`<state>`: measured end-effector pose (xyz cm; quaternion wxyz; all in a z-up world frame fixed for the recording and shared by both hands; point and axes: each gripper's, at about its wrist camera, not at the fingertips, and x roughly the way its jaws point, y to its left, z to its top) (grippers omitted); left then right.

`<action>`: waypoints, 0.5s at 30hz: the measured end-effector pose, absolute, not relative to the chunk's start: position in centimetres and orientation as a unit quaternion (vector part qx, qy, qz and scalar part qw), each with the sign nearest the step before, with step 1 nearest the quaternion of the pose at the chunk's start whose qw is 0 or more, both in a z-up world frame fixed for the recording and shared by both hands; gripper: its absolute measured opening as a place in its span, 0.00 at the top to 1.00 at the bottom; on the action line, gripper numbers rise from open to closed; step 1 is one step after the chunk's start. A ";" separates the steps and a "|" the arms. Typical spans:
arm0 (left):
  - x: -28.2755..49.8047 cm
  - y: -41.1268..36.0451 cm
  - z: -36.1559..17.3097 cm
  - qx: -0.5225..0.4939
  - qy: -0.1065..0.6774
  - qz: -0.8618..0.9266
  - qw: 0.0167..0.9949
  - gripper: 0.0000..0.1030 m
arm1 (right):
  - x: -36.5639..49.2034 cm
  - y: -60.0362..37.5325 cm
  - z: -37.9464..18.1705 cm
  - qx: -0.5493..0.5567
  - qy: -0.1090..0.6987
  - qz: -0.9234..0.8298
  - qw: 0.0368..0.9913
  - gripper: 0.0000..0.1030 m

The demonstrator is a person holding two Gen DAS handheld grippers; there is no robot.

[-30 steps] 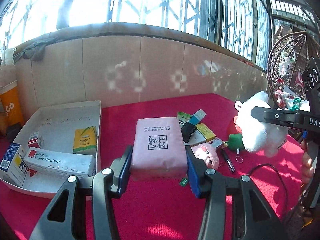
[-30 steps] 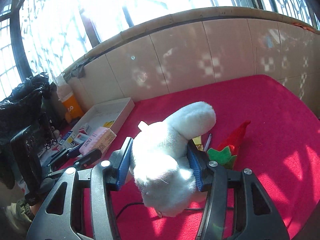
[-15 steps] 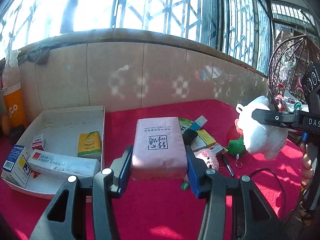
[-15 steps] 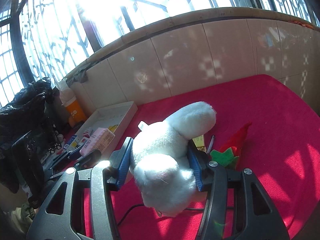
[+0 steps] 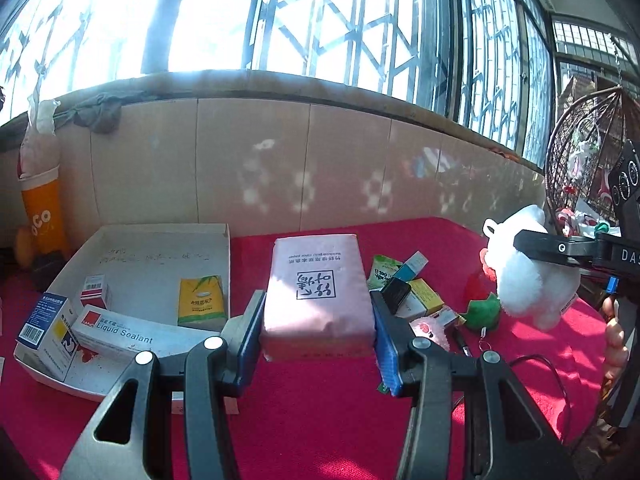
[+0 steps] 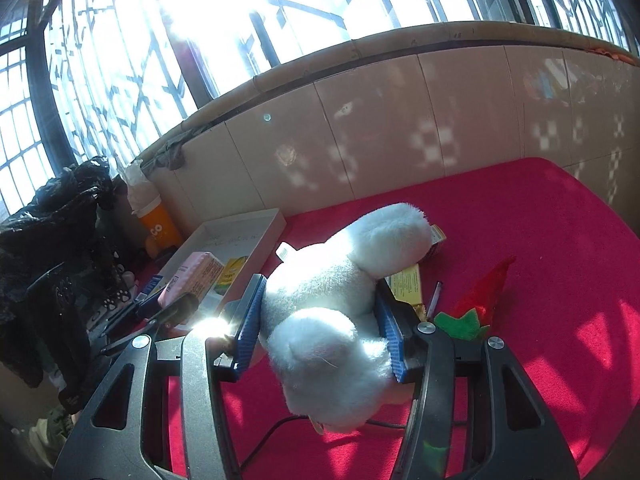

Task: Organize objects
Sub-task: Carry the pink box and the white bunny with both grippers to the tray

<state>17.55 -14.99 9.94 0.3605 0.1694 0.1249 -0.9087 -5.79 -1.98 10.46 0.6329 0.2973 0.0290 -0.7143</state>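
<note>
Left wrist view is showing the left gripper (image 5: 318, 334) pinching a pink tissue pack (image 5: 318, 294), while the right gripper (image 6: 320, 328) is squeezing a white plush toy (image 6: 336, 308).

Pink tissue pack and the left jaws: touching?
Touching. The left wrist view shows the left gripper with both blue pads pressed against the sides of the pink tissue pack, which is held clear of the red cloth.

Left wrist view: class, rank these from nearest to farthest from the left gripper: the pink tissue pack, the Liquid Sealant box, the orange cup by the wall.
1. Pink tissue pack: clamped between the left gripper pads, centre.
2. Liquid Sealant box: in the white tray, near left.
3. Orange cup: far left, against the tiled wall.
</note>
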 end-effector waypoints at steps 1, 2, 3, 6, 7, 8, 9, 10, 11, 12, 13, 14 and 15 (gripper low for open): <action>17.9 -15.1 10.1 0.165 0.126 -0.908 0.364 0.52 | -5.7 -2.1 10.7 0.294 0.029 -0.714 0.634 0.50; 18.2 -15.3 10.4 0.160 0.127 -0.907 0.368 0.52 | -5.5 -2.4 11.0 0.291 0.031 -0.714 0.636 0.50; 18.6 -15.5 10.6 0.156 0.128 -0.906 0.371 0.52 | -5.4 -2.6 11.3 0.288 0.032 -0.715 0.636 0.50; 19.5 -16.1 11.0 0.148 0.132 -0.903 0.382 0.52 | -4.9 -3.4 11.9 0.284 0.037 -0.713 0.640 0.50; 19.9 -16.3 11.1 0.145 0.134 -0.901 0.386 0.52 | -4.6 -3.6 12.1 0.283 0.038 -0.711 0.642 0.50; 20.3 -16.5 11.2 0.142 0.136 -0.899 0.390 0.52 | -4.3 -3.9 12.3 0.281 0.041 -0.709 0.645 0.50; 20.6 -16.7 11.3 0.139 0.138 -0.898 0.394 0.52 | -4.1 -4.2 12.5 0.279 0.043 -0.708 0.648 0.50; 21.0 -17.0 11.4 0.136 0.141 -0.896 0.398 0.52 | -3.7 -4.5 12.7 0.276 0.046 -0.707 0.650 0.50; 21.4 -17.2 11.5 0.133 0.143 -0.894 0.402 0.52 | -3.4 -4.8 12.9 0.273 0.049 -0.705 0.652 0.50; 21.7 -17.4 11.6 0.130 0.145 -0.893 0.406 0.52 | -3.1 -5.2 13.1 0.271 0.051 -0.704 0.654 0.50; 22.2 -17.6 11.7 0.126 0.146 -0.891 0.410 0.52 | -2.8 -5.5 13.3 0.270 0.053 -0.702 0.657 0.50; 22.5 -17.9 11.8 0.124 0.147 -0.890 0.414 0.52 | -2.5 -5.9 13.5 0.269 0.056 -0.699 0.660 0.50; 22.8 -18.1 11.8 0.121 0.147 -0.888 0.418 0.52 | -2.2 -6.3 13.7 0.268 0.057 -0.697 0.662 0.50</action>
